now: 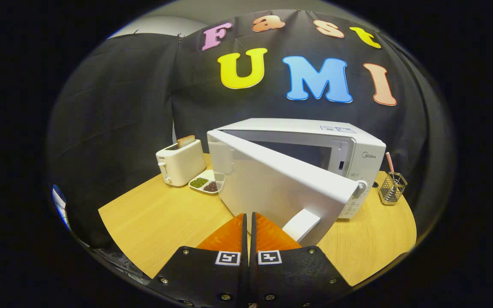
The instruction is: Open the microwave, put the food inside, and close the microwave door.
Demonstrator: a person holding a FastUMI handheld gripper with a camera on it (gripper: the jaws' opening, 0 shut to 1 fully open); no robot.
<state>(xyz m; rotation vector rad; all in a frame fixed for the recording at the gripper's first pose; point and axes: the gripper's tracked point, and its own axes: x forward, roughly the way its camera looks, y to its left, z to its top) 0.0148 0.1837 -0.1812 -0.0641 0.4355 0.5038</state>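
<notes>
The gripper (248,220), fingers closed together and holding nothing, points at the outer face of the microwave door (285,184), which stands partly open just ahead. The microwave (340,147) sits beyond, its cavity apparently empty. Left of it, a divided tray (207,182) holds what look like beans, beside a toaster (181,162) with bread.
</notes>
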